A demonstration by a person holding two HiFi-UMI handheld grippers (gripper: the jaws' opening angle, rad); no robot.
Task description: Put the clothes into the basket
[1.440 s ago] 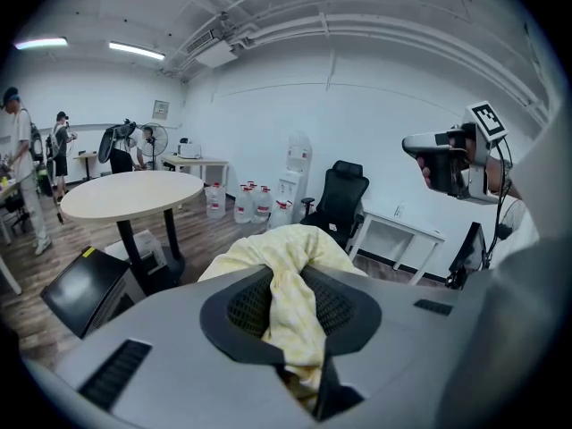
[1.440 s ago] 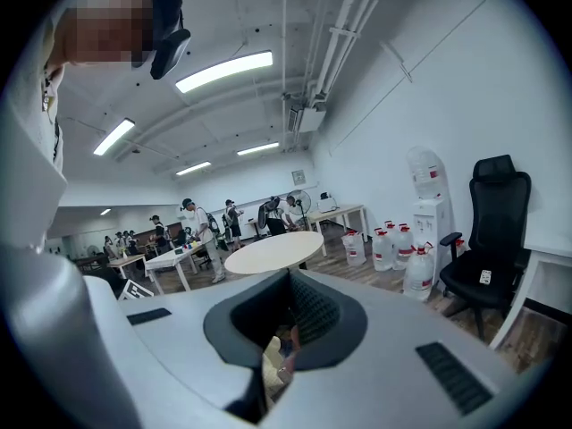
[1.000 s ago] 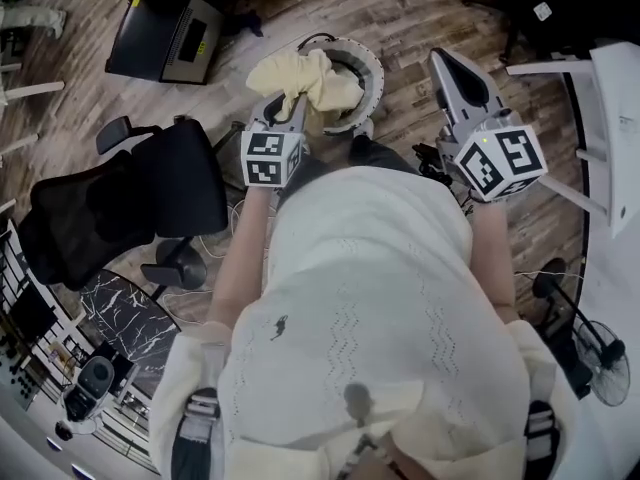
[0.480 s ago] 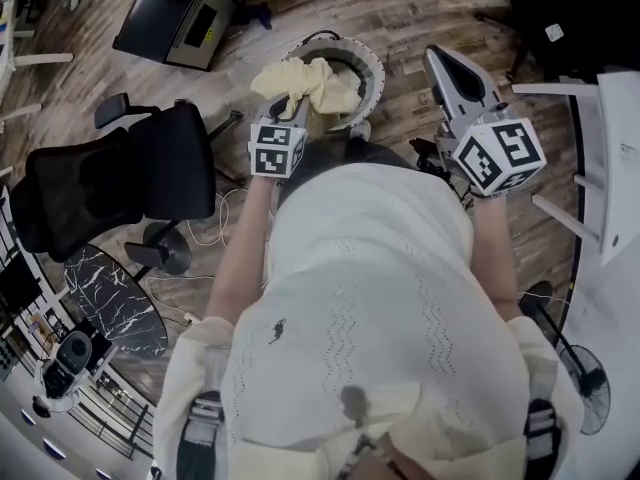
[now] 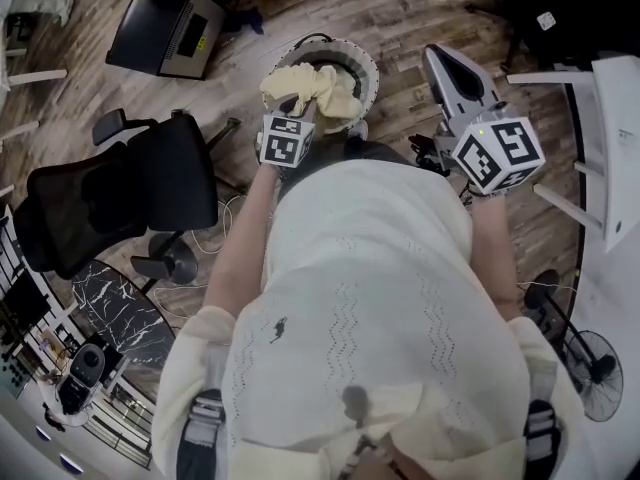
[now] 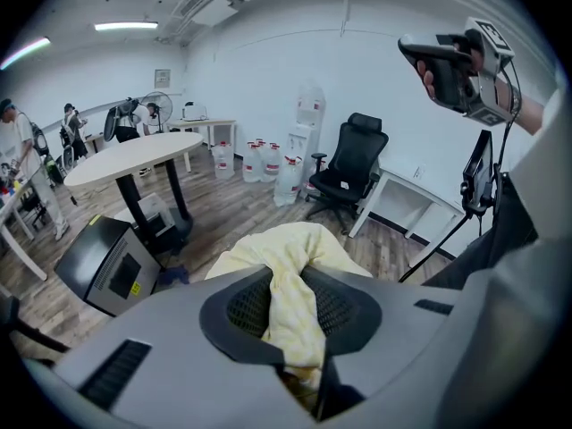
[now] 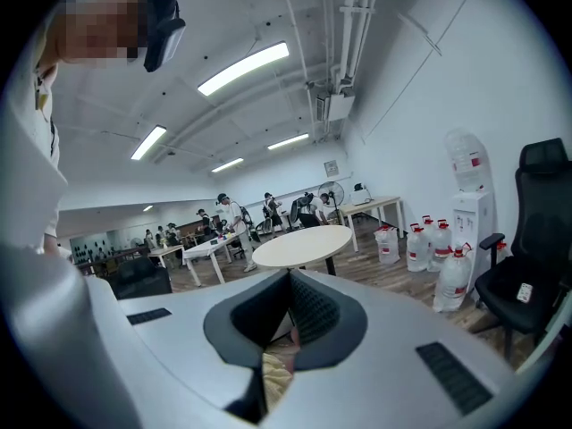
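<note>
A pale yellow cloth (image 5: 312, 84) hangs bunched over a round white-rimmed basket (image 5: 366, 60) on the wooden floor ahead of me. My left gripper (image 5: 299, 106) is shut on the cloth and points steeply down at the basket's near edge. In the left gripper view the cloth (image 6: 288, 271) runs as a twisted band between the pads of the left gripper (image 6: 292, 333) and spreads out beyond them. My right gripper (image 5: 438, 60) is held up to the right of the basket, jaws together, holding nothing. It also shows as the right gripper (image 6: 447, 56) in the left gripper view.
A black office chair (image 5: 120, 193) stands to my left, a black boxy device (image 5: 165, 33) on the floor beyond it. A white table (image 5: 615, 118) and a floor fan (image 5: 598, 366) are on my right. A marble-topped round table (image 5: 125, 313) sits at lower left.
My left gripper has sunk with the yellow cloth, nearer the basket's mouth. The right gripper has kept still.
</note>
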